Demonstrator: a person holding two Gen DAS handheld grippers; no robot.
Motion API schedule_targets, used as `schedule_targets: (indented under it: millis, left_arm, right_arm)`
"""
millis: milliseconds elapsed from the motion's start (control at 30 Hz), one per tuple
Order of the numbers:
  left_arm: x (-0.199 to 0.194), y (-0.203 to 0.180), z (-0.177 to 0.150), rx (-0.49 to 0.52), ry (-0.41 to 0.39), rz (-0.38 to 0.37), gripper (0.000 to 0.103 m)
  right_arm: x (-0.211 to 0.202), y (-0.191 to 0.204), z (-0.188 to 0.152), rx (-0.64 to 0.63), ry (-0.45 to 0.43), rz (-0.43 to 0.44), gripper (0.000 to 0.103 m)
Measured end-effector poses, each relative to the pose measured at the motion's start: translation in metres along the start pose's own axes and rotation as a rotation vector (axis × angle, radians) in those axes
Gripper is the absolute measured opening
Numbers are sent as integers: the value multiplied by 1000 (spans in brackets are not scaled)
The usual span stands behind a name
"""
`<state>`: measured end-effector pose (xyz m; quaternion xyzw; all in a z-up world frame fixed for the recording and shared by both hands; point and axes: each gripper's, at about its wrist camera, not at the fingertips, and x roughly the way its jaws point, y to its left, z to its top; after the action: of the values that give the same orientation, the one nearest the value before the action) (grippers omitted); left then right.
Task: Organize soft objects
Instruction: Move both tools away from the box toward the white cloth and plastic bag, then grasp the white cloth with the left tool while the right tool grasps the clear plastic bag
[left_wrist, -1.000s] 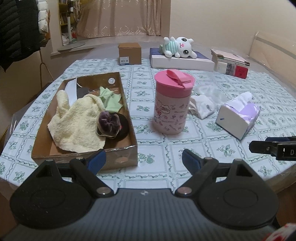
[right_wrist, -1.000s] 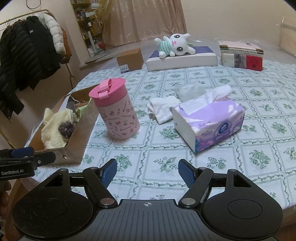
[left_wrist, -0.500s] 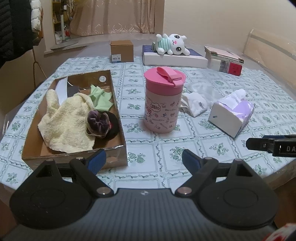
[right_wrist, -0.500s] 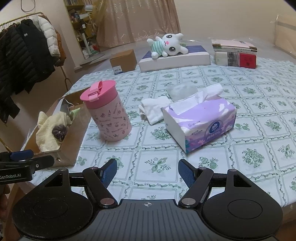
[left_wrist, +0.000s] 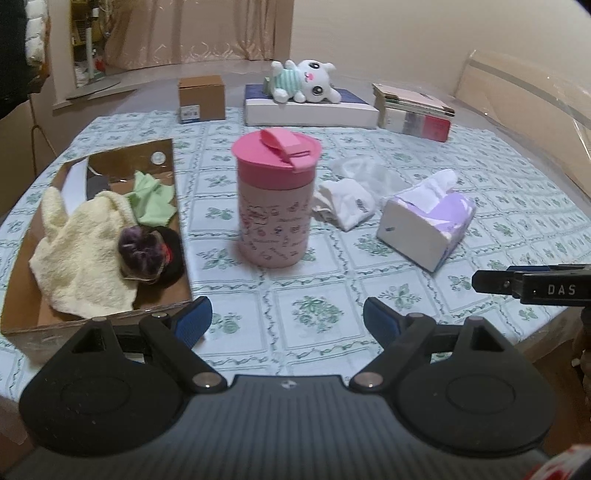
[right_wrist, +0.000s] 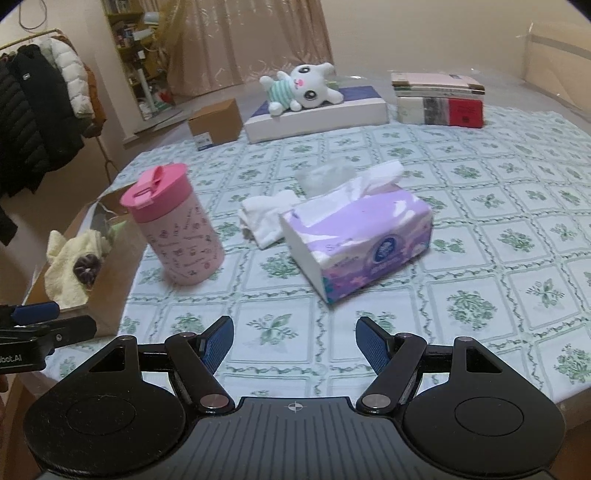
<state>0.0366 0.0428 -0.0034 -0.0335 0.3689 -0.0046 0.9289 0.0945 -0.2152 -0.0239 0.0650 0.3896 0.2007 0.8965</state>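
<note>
A shallow cardboard box (left_wrist: 181, 221) (right_wrist: 118, 266) at the table's left holds a pale yellow towel (left_wrist: 81, 247) (right_wrist: 66, 266), a green cloth (left_wrist: 151, 199) and dark scrunchies (left_wrist: 144, 251). A white cloth (left_wrist: 347, 203) (right_wrist: 266, 218) lies loose between the pink cup (left_wrist: 275, 199) (right_wrist: 175, 225) and the purple tissue pack (left_wrist: 428, 221) (right_wrist: 358, 243). A white plush toy (left_wrist: 303, 81) (right_wrist: 299, 88) rests on a flat box at the back. My left gripper (left_wrist: 287, 321) is open over the near edge, by the box corner. My right gripper (right_wrist: 294, 339) is open too, short of the tissue pack. Nothing is between either pair of fingers.
At the back stand a small brown carton (left_wrist: 201, 98) (right_wrist: 216, 123), a white flat box (left_wrist: 310, 109) (right_wrist: 317, 114) and a stack of books (left_wrist: 413, 110) (right_wrist: 439, 99). A rack with coats (right_wrist: 37, 118) is left of the round table (right_wrist: 480, 229).
Both views have drawn back and tilted a little: the table objects look smaller and farther off. Both grippers stay open and empty; nothing on the table has moved.
</note>
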Motion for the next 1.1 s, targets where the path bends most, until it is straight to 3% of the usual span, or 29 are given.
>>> schedule_targets:
  millis: [400, 567, 900, 1100]
  left_arm:
    - [17, -25, 5, 57, 22, -72, 85]
    - [22, -38, 21, 134, 12, -112, 83]
    - [42, -61, 95, 356, 7, -217, 81]
    - [71, -65, 149, 484, 72, -267, 80]
  right_arm:
    - [1, -26, 0, 39, 5, -27, 73]
    - [-1, -37, 9, 36, -13, -31, 73]
    - [-2, -56, 62, -103, -48, -36, 73]
    - [14, -61, 107, -193, -28, 0, 73]
